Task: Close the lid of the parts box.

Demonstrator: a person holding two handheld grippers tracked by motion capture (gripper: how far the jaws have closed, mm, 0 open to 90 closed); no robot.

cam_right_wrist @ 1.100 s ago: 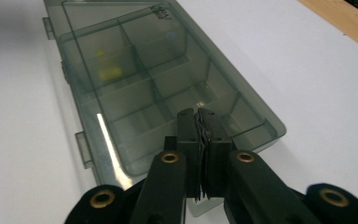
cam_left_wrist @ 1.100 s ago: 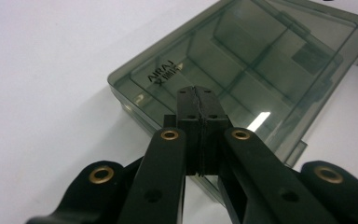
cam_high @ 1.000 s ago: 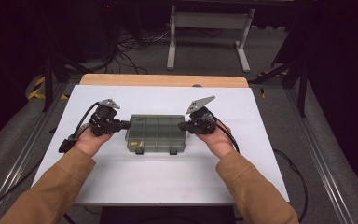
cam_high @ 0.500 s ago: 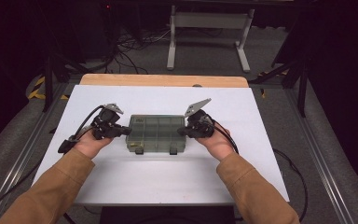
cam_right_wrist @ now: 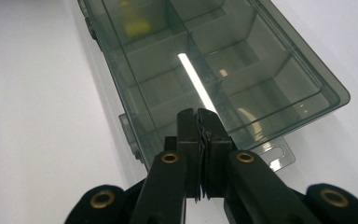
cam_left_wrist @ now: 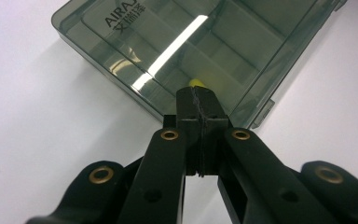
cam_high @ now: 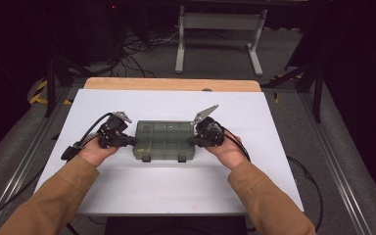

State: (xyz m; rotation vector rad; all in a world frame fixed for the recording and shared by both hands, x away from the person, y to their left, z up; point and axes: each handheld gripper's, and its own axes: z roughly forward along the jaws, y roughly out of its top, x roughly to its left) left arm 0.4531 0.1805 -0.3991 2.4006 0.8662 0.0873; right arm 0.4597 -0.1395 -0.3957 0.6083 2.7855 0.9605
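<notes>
Both sets of black jaws are pressed flat together with nothing between them. In the left gripper view the left gripper [cam_left_wrist: 200, 105] has its joined tips at one short end of the smoky, see-through plastic compartment box [cam_left_wrist: 200, 51], seemingly touching its edge near a small yellow piece [cam_left_wrist: 196, 83] inside; in the right gripper view the right gripper [cam_right_wrist: 199, 122] meets the opposite short end beside the box's hanging tab [cam_right_wrist: 275, 156]. From above, the box [cam_high: 165, 140] lies flat, lid down, near the middle of the white table sheet [cam_high: 176, 191], with two latches on its near edge and the grippers bracketing it from either side, the person's hands behind them. The step in hand appears to be squaring or steadying the box between the two closed tips, not lifting it. The next move would likely be to address the near-side latches, which calls for one tip to brace the box so it does not slide on the smooth sheet.
</notes>
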